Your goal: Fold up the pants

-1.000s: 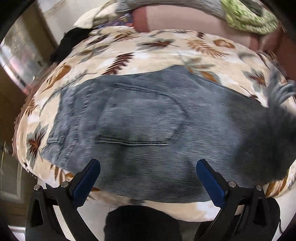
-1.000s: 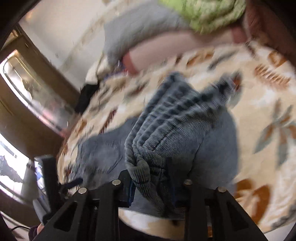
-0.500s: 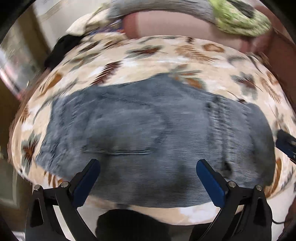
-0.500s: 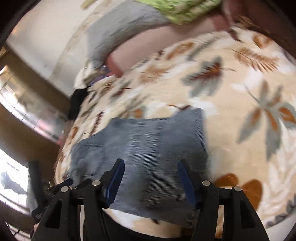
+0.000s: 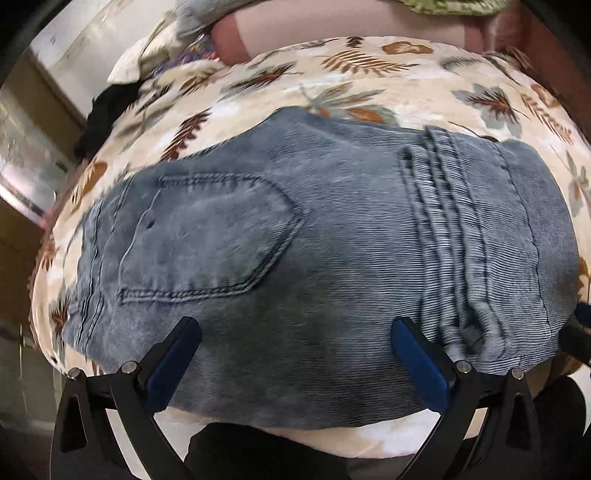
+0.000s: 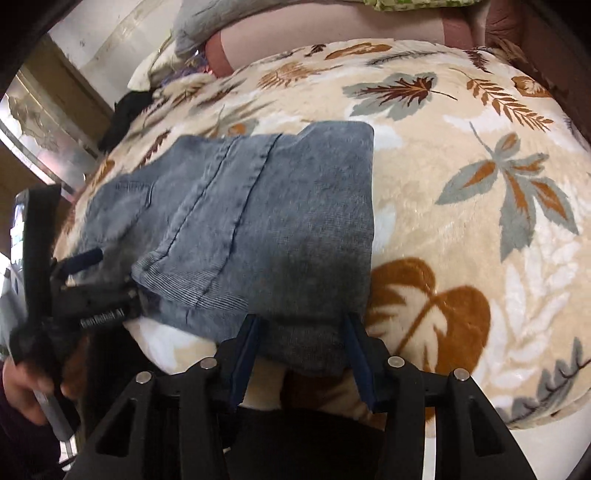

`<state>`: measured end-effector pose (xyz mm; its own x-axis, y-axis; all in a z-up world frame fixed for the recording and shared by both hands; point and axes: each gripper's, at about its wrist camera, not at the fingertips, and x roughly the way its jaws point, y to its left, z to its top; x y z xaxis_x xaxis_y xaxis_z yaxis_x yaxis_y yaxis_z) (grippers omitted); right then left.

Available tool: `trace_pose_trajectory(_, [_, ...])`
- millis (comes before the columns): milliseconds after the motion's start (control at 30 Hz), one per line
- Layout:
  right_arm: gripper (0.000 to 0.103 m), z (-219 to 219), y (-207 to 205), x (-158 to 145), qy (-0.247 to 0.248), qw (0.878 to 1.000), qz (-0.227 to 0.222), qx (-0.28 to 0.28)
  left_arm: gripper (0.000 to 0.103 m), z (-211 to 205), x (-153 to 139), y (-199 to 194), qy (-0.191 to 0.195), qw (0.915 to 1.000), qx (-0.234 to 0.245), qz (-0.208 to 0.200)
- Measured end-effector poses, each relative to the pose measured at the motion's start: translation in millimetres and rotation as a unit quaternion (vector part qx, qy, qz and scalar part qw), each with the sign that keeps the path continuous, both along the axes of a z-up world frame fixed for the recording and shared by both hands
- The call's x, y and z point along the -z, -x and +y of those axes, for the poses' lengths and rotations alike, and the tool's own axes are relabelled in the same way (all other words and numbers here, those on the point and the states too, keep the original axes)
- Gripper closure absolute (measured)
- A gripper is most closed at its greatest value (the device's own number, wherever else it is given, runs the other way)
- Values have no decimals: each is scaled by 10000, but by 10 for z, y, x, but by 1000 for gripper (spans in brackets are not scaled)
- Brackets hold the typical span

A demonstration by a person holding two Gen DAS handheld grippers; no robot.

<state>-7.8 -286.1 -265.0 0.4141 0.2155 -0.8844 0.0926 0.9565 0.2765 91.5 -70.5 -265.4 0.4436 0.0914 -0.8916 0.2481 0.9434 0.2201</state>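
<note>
Grey-blue corduroy pants [image 5: 332, 229] lie folded flat on a cream leaf-print blanket [image 5: 369, 74]. The back pocket [image 5: 207, 236] faces up at the left and the folded-over leg hem lies on top at the right. My left gripper [image 5: 295, 354] is open, its blue pads over the near edge of the pants, holding nothing. In the right wrist view the pants [image 6: 258, 221] lie ahead and left. My right gripper [image 6: 303, 350] is open, with the pants' near right corner between its pads. The left gripper [image 6: 85, 280] shows at the pants' left edge.
The blanket [image 6: 480, 184] stretches wide to the right of the pants. A pink cushion [image 5: 332, 26], grey cloth and a green knit item lie at the back. A black garment [image 5: 107, 107] sits at the far left. A wooden cabinet with glass [image 5: 26, 155] stands left.
My right gripper carried the bunched leg end over the pants, let go and opened; the leg now lies flat on top. Both grippers have moved closer to the near edge.
</note>
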Motion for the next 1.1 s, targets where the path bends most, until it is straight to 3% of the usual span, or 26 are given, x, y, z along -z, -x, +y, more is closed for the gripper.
trace_pose_trajectory(133, [53,-40,-30,-88,-106,9999,81,-57,0,102,-164,-19,200,9997,-85,-83])
trace_pose_trajectory(200, [53,-112,-40,-203,-378,9992,-146,26,0,88,-291,-22,389,9990,-23,-200])
trace_pose_trajectory(300, [53,-197,-123,-378,-245,9978,-568,246,0,-23,-455,-4,602,9971,183,-437])
trace_pose_trajectory(400, [53,-285,-349,-467,-184,9953,-877,364,0,-252,-384,-8,417,9972,407,-476])
trace_pose_trajectory(533, [53,-372,-739,-393,-244,9950,-848,461,0,-423,-93,16,-13,9981,559,-249])
trace_pose_trajectory(800, [52,-218,-1345,92,-92,9991,-217,365,0,-270,18,47,328,9982,458,-193])
trace_pose_trajectory(967, [49,-118,-1317,-39,199,9986,-305,384,0,-270,-12,55,353,9983,459,-119])
trace_pose_trajectory(1100, [49,-12,-1078,-185,-157,9982,-474,338,0,-78,-124,130,273,9989,318,-219])
